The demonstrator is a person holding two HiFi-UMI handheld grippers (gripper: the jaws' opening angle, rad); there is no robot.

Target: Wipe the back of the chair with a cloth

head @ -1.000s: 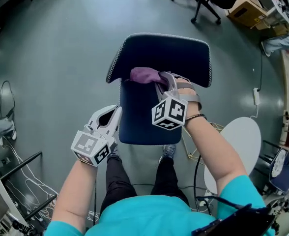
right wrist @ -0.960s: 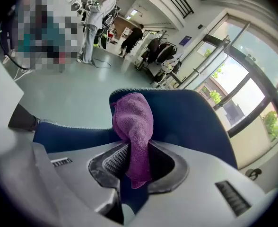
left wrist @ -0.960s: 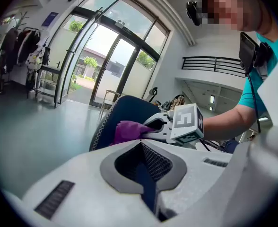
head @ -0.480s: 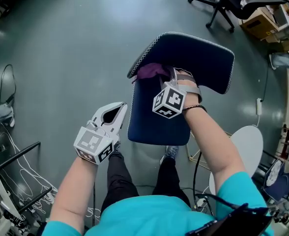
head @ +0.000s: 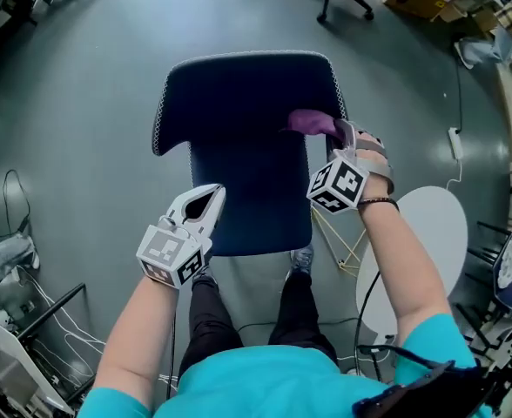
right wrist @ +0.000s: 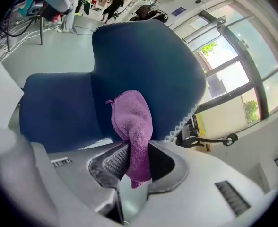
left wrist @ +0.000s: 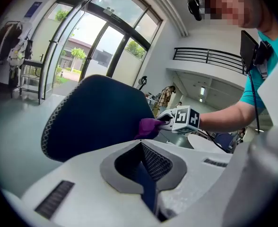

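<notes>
Left gripper [head: 208, 198]: white moulded plastic, grey mesh-textured pads. Jaws drawn together, nothing between them. It sits at the front left edge of the seat; contact with the seat cannot be judged from the head view.

Dark navy fabric chair [head: 247, 94]: broad rounded backrest with a pale zigzag-stitched rim, and a narrower squarish seat below it.

Purple microfibre cloth [head: 313, 123]: soft, bunched into a rounded lobe. It lies against the backrest's lower right side, near the rim.

Right gripper [head: 338, 131]: jaws pinching the cloth mid-fold. A short tail hangs behind the pads and the lobe bulges forward.

Smooth white round tabletop [head: 426, 259]: right of the chair, on grey glossy floor [head: 82, 77].
</notes>
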